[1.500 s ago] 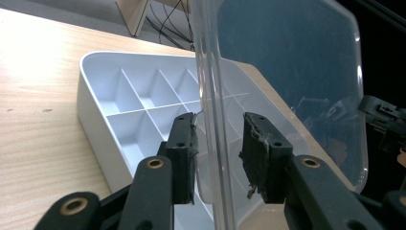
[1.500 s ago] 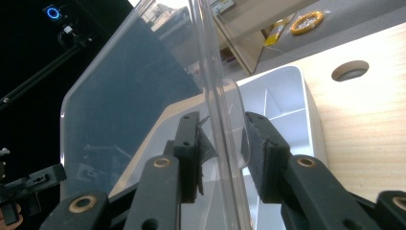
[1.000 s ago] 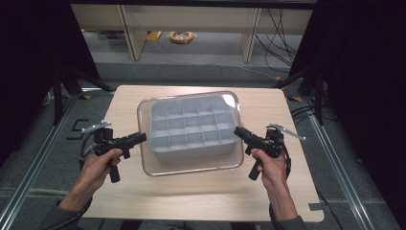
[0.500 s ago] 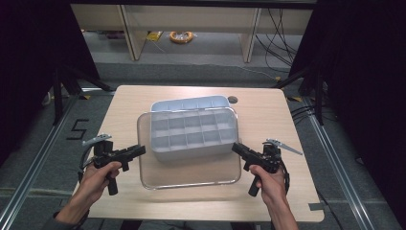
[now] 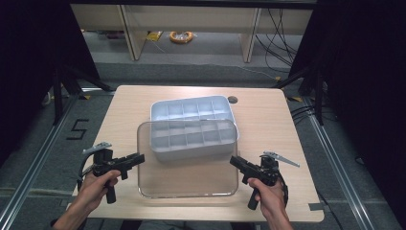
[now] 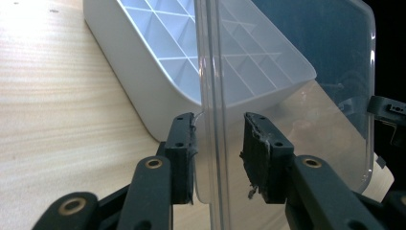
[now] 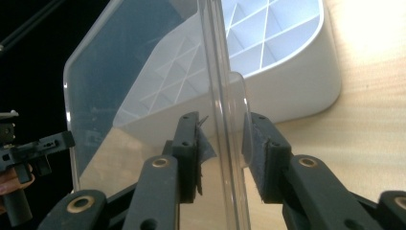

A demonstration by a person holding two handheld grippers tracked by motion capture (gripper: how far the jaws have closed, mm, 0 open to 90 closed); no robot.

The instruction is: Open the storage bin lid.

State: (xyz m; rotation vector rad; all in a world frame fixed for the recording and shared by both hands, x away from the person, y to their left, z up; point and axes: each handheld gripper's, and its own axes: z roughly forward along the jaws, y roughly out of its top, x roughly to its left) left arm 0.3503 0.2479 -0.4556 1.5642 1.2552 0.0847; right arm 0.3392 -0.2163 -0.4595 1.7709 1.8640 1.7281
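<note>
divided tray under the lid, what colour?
White, maybe faintly bluish: the tray shows best in the high view, seen partly through the clear lid.

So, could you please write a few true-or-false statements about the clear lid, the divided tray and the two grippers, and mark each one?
1. The clear plastic lid sits squarely closed on the white compartmented plastic tray. False: it is pulled toward the person, overlapping just the tray's near part.
2. The left gripper has the lid's edge between its jaws. True.
3. The tray's compartments hold small parts. False: they look empty.
4. The right gripper straddles the lid's opposite edge. True.
5. The tray rests on a light wooden table. True.
</note>
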